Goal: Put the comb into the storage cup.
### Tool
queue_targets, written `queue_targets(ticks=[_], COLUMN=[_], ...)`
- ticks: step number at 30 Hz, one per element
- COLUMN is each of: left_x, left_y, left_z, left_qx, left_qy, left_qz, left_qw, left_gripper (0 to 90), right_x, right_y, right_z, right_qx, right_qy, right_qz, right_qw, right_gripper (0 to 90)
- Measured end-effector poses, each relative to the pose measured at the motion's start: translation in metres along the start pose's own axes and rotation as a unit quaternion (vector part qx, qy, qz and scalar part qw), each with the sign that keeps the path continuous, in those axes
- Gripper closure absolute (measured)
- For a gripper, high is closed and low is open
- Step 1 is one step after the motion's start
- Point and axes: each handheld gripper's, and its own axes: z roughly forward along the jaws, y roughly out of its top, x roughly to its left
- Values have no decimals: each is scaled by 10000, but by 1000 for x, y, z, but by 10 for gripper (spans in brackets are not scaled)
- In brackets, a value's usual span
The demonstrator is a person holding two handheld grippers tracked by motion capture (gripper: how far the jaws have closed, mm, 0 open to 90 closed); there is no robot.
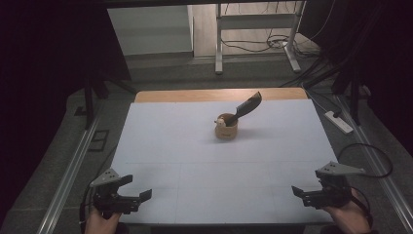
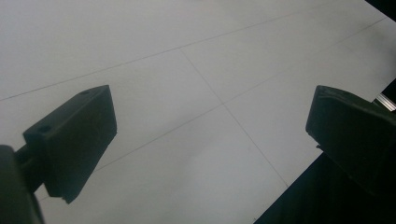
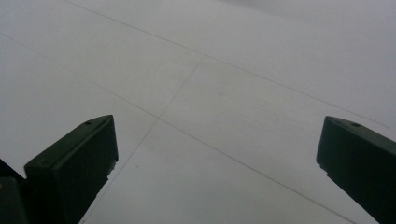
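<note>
Nearest the camera, at the table's near-left corner, the left gripper [image 1: 139, 187] sits in a hand [image 1: 100, 222], its two black jaws spread wide with nothing between them; the left gripper view shows those jaws standing apart over the bare white table top [image 2: 196, 93], where thin seam lines cross and the table's edge cuts past on the right. Farther in, near the middle of the white sheet and well apart from both grippers, stands a small round wooden cup [image 1: 227, 130]. A dark spatula [image 1: 246, 108] leans out of it, its flat blade tilted up and to the right, and a pale rounded piece [image 1: 221, 122] sits at the cup's left rim; what that piece is I cannot tell. Over at the near-right corner, the right gripper [image 1: 298, 191] is held in the other hand [image 1: 349, 218], jaws likewise parted and empty. The right gripper view looks down between them onto plain white surface.
</note>
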Motion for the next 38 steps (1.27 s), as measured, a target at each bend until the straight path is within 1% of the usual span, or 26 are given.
queue_targets(ticks=[4,12,13,15,17,19,23,29,38], left_x=[-1,-2,-2,-3,-4,-4,-5,-5,-4], left_y=[0,0,0,0,0,0,0,0,0], left_z=[0,0,0,0,0,0,0,0,0], left_qx=[31,11,18,39,43,62,93,121,114], left_qy=[33,118,135,209,235,313,372,396,359], left_qz=[18,33,49,98,113,148,173,169,121], left_qw=[10000,9999,9999,9997,9997,9994,9991,9990,9992], left_gripper=[22,16,15,15,14,14,13,13,14], right_x=[-1,-2,-2,-3,-3,-3,-2,-2,-2], right_y=[-4,-12,-13,-14,-15,-16,-17,-20,-21], right_z=[-3,-6,-6,-8,-9,-11,-13,-15,-15], right_qx=[24,195,225,201,207,220,279,369,460], right_qy=[-48,-187,-204,-233,-248,-270,-303,-374,-385], right_qz=[46,59,68,67,76,85,79,45,1], right_qw=[10000,9996,9995,9995,9994,9994,9991,9986,9982], right_gripper=[0,0,0,0,0,0,0,0,0])
